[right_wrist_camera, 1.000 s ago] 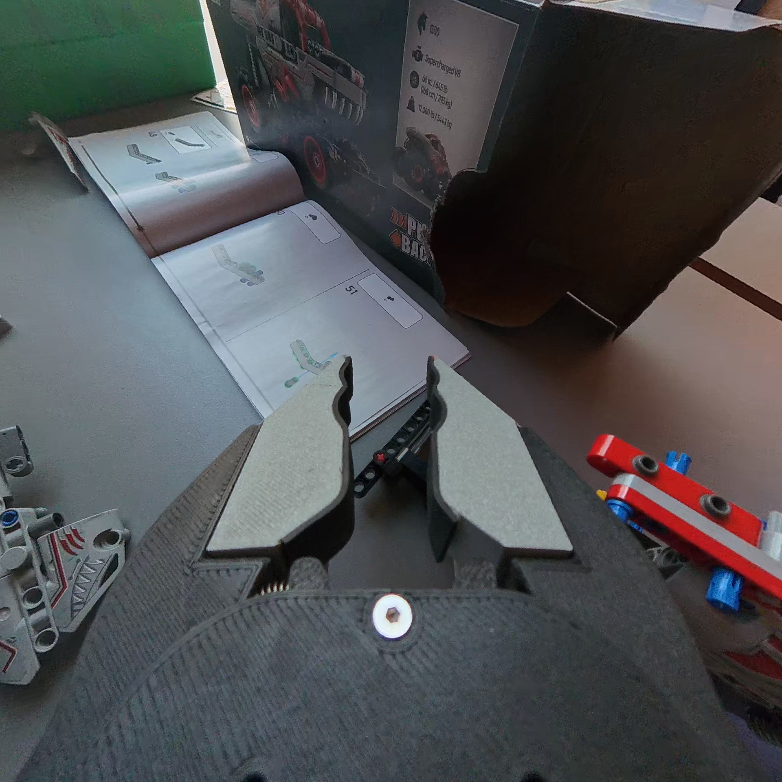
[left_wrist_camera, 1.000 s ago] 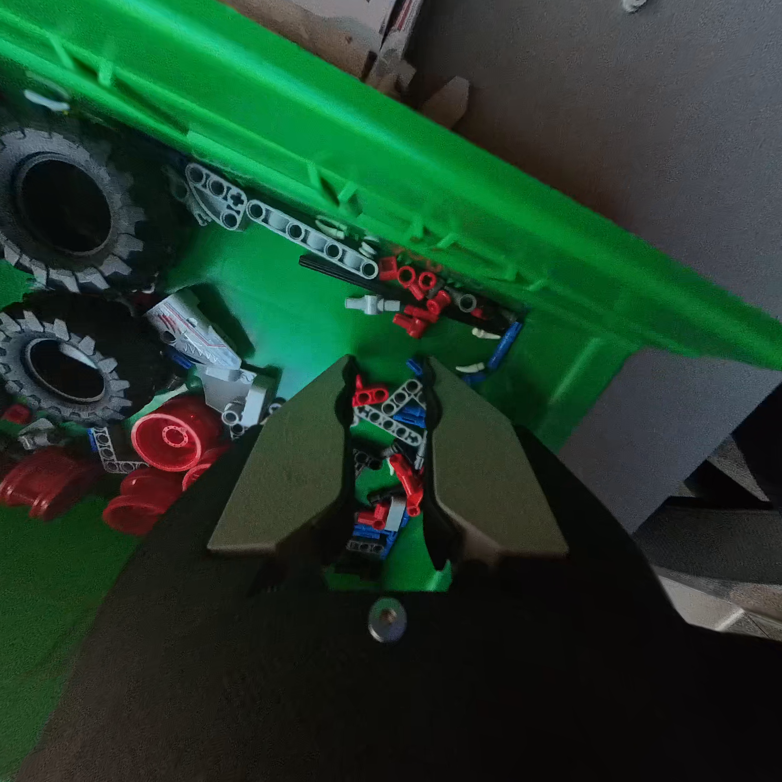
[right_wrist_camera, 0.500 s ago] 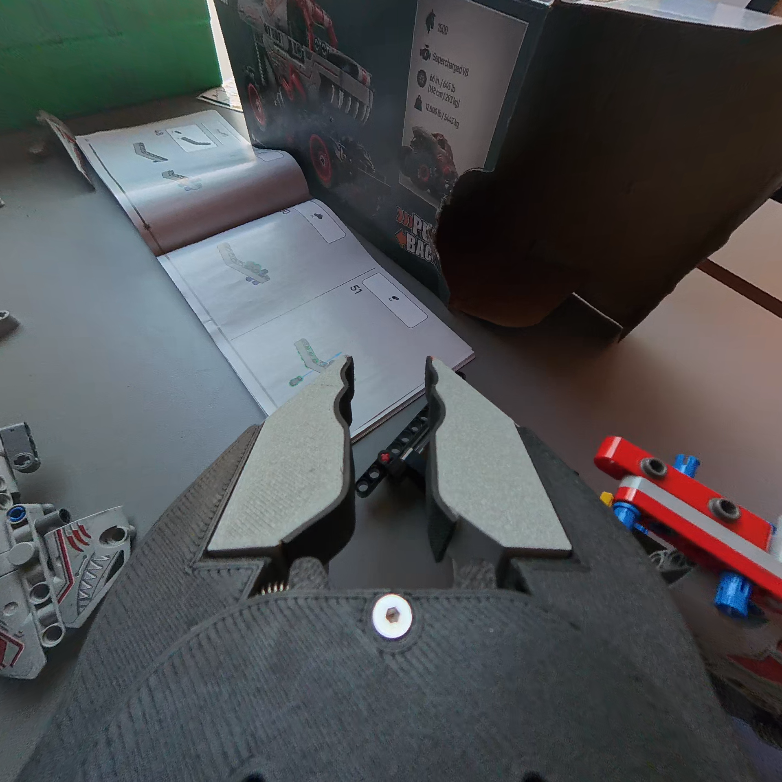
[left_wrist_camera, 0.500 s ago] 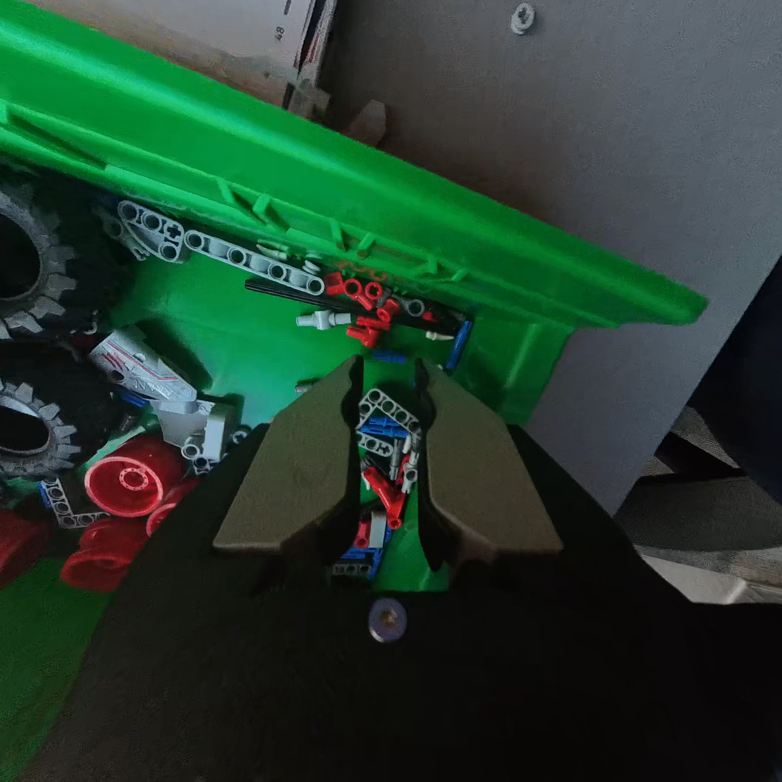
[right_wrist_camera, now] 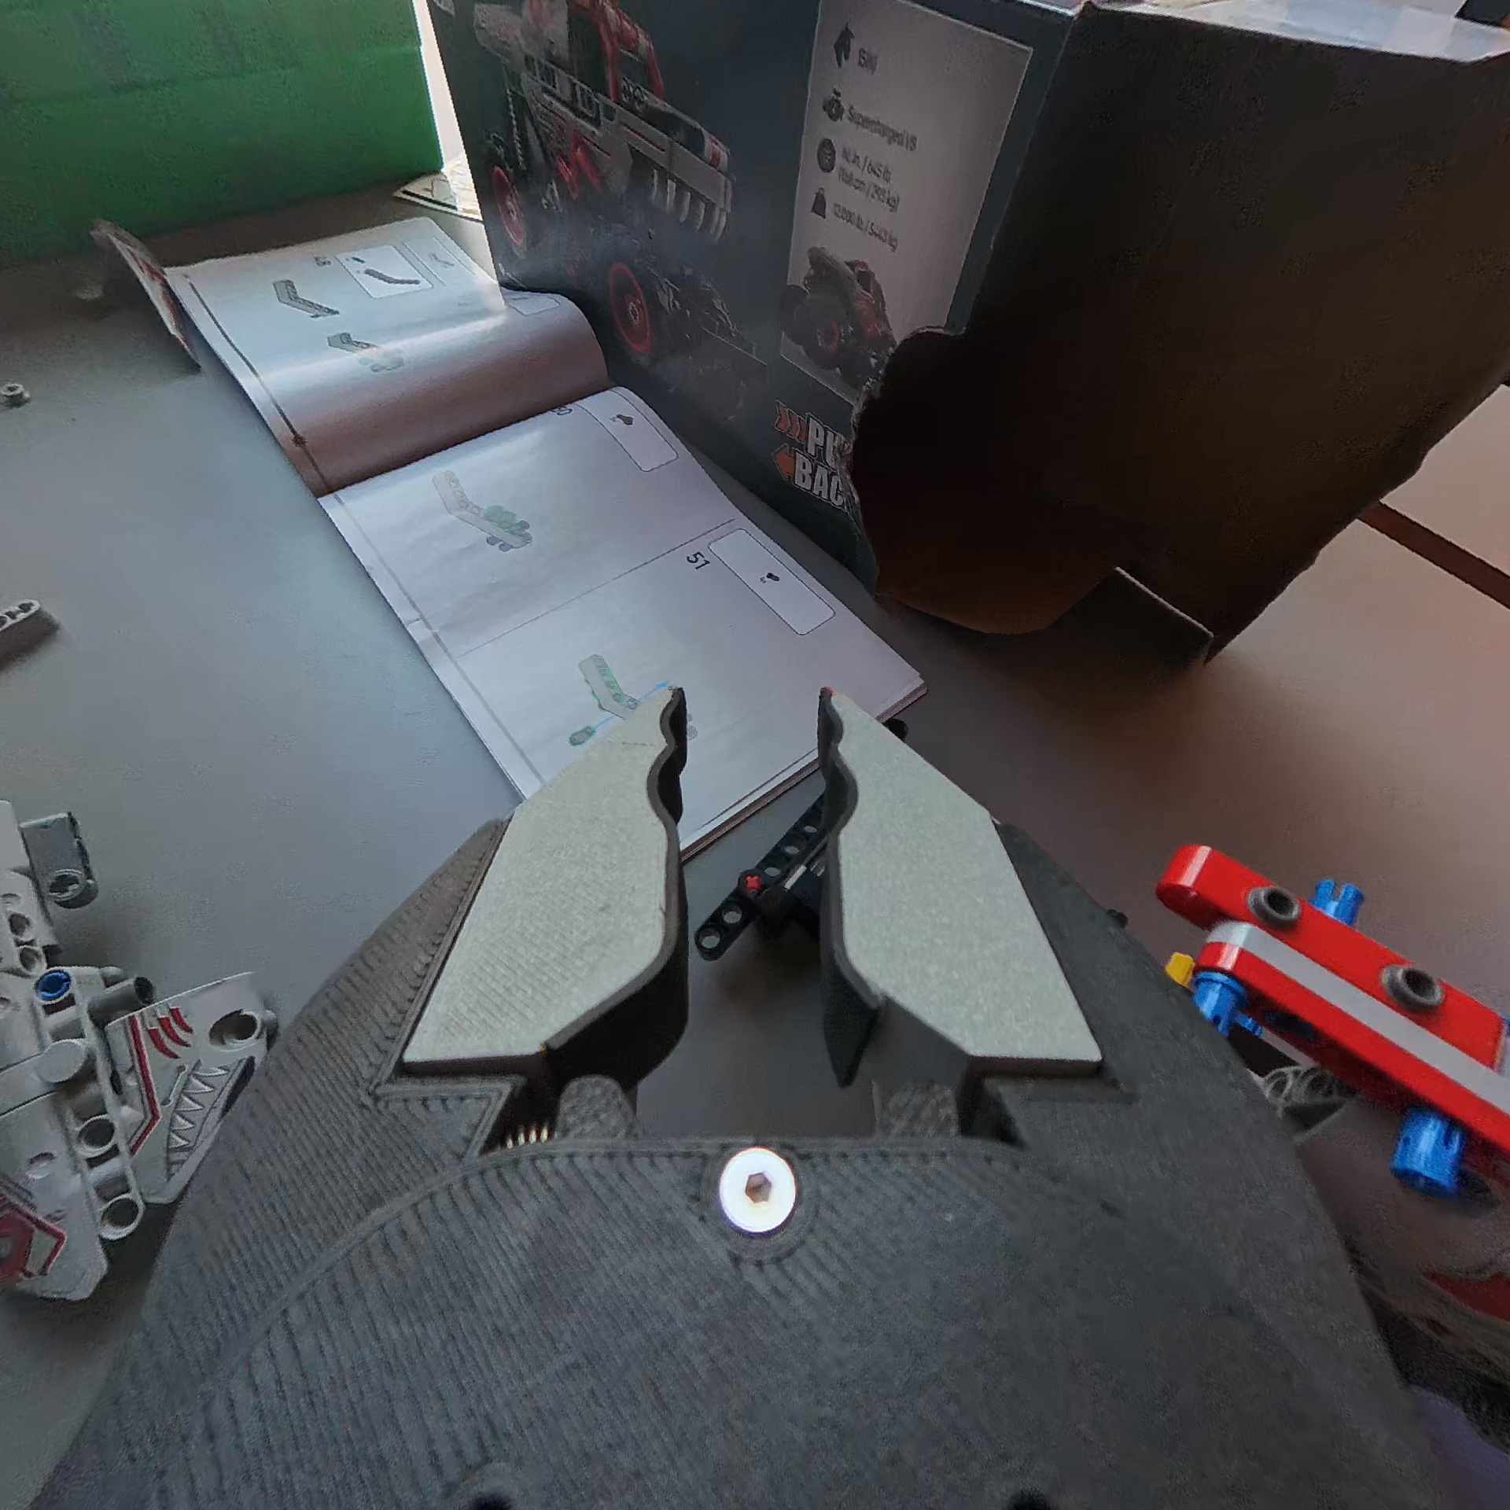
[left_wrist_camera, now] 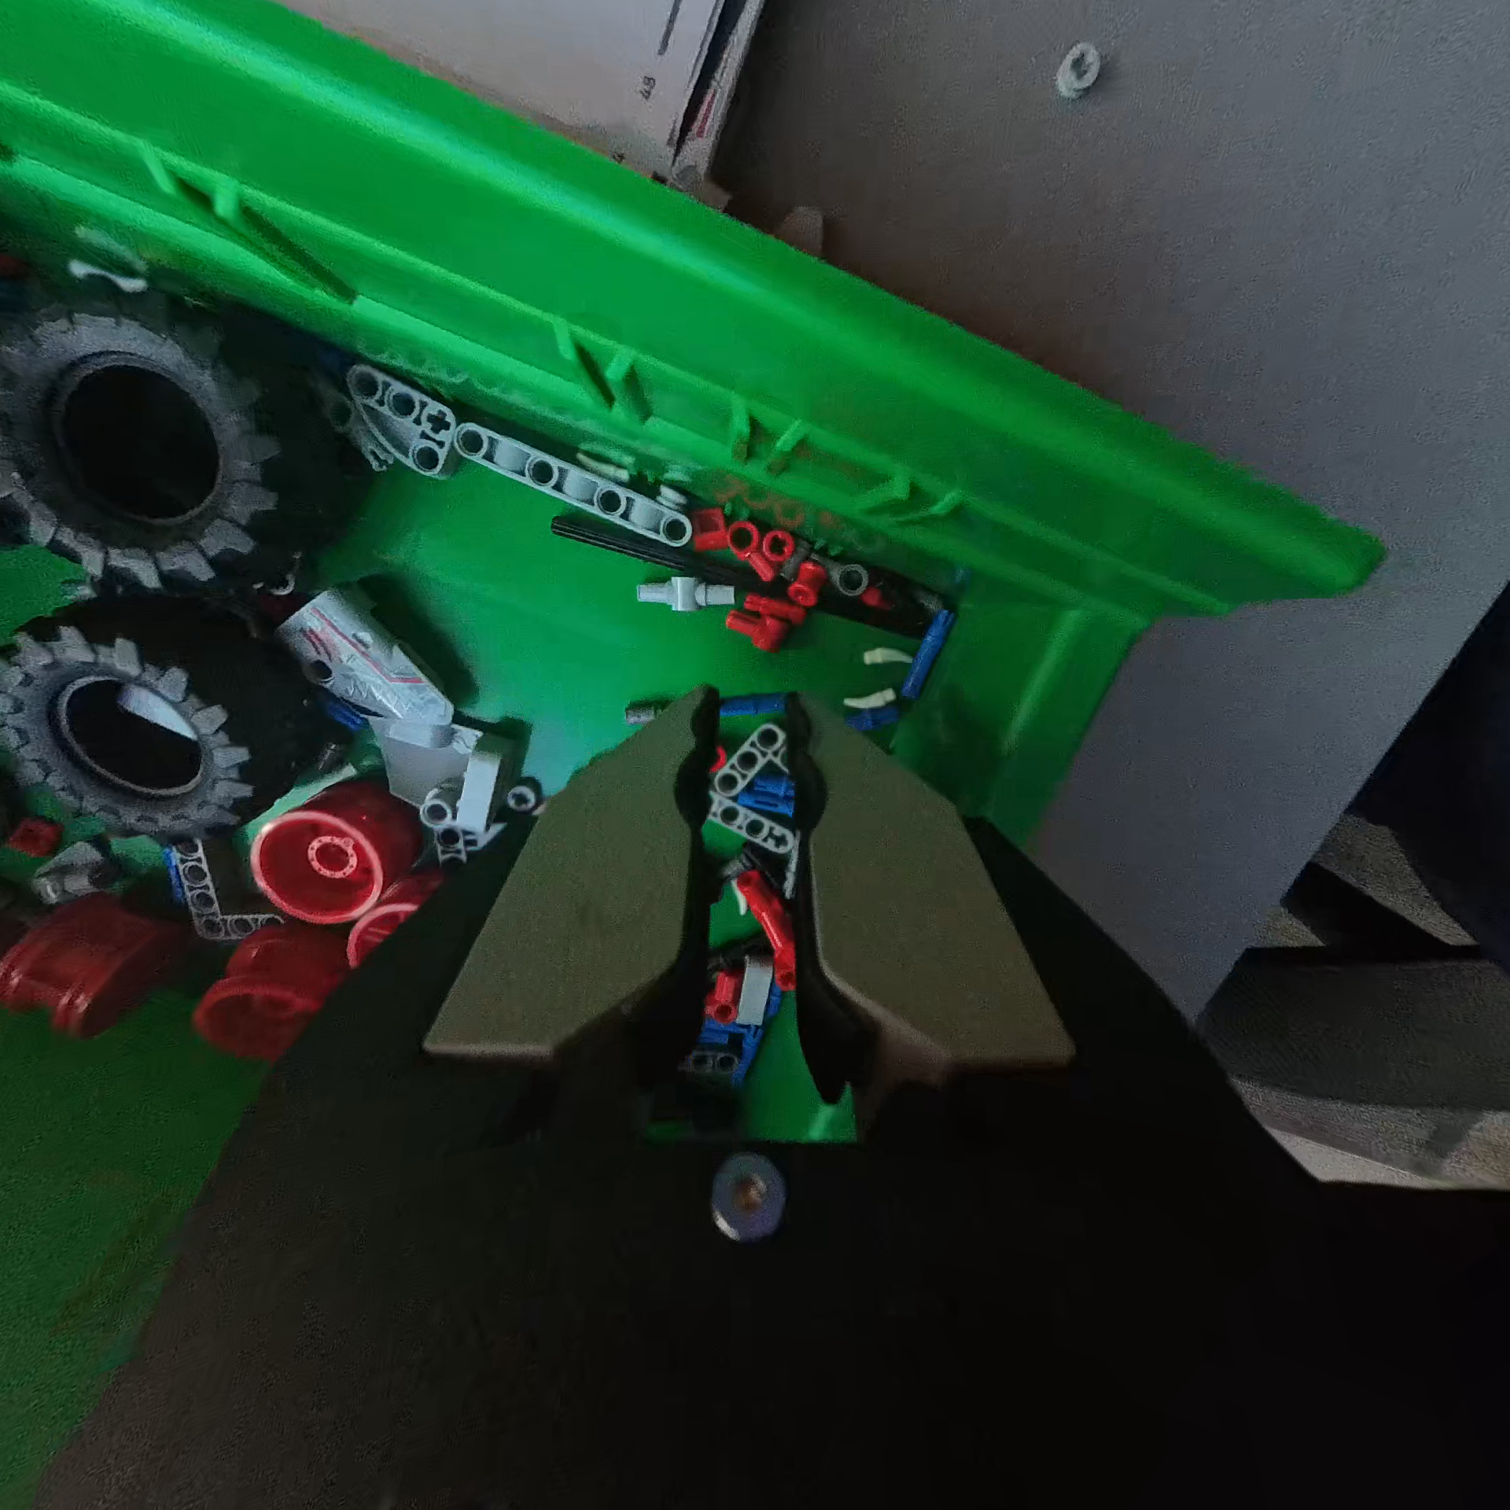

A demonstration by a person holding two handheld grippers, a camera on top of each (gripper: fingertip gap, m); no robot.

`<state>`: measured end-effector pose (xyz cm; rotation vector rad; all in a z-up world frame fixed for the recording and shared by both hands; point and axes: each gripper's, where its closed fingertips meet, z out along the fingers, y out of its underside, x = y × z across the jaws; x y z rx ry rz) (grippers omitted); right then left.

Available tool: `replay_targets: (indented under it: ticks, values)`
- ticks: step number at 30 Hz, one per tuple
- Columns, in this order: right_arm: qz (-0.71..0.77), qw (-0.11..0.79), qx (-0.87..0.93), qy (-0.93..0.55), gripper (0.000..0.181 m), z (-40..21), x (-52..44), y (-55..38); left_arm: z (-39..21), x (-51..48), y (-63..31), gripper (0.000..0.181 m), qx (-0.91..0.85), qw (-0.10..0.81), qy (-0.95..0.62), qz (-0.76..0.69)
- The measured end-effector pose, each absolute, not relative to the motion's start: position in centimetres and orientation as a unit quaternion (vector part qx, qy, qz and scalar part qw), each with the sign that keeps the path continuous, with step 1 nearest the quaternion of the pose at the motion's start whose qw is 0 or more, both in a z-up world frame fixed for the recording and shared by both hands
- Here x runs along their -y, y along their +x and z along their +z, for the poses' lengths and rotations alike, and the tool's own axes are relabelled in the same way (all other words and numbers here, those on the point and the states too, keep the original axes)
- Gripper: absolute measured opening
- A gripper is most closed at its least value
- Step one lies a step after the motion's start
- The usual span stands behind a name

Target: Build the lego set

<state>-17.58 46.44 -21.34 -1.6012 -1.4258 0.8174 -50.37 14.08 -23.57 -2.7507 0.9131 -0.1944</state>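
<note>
My left gripper (left_wrist_camera: 750, 709) hovers inside a green bin (left_wrist_camera: 817, 392), over a heap of small red, blue and grey Lego pieces at its right corner. Its jaws stand a narrow gap apart, and a grey angled beam (left_wrist_camera: 748, 772) shows through the gap; I cannot tell if they touch it. My right gripper (right_wrist_camera: 750, 707) is open and empty, low over the table at the corner of the open instruction booklet (right_wrist_camera: 572, 531). A black beam (right_wrist_camera: 756, 891) lies on the table between its fingers. A red part-built piece with blue pins (right_wrist_camera: 1340, 997) lies right of it.
The bin also holds two black tyres (left_wrist_camera: 139, 441), red wheel hubs (left_wrist_camera: 327, 858) and a long grey beam (left_wrist_camera: 572, 482). On the table are a grey part-built piece with a teeth pattern (right_wrist_camera: 106, 1087), the set's box (right_wrist_camera: 735, 204) behind the booklet, and the bin's wall (right_wrist_camera: 204, 106) at far left. The tips of one gripper are about 45 centimetres away from the tips of the other.
The left gripper's jaws have narrowed to about half their earlier gap while it shifted over the heap in the bin. The right gripper has barely moved and stays open.
</note>
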Motion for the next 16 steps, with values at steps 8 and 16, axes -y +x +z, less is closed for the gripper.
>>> replay_targets:
  ticks: [8, 16]
  values:
    - [0.341, 0.415, 0.574, -0.618, 0.029, -20.2, -45.1, -17.8, -14.8, -16.1, -49.2, 0.012, -0.265, 0.269, -0.926, -0.024]
    - [0.363, 0.444, 0.564, -0.594, 0.027, -17.1, -43.6, -17.6, -12.7, -17.2, -34.7, 0.013, -0.367, 0.311, -0.875, -0.058]
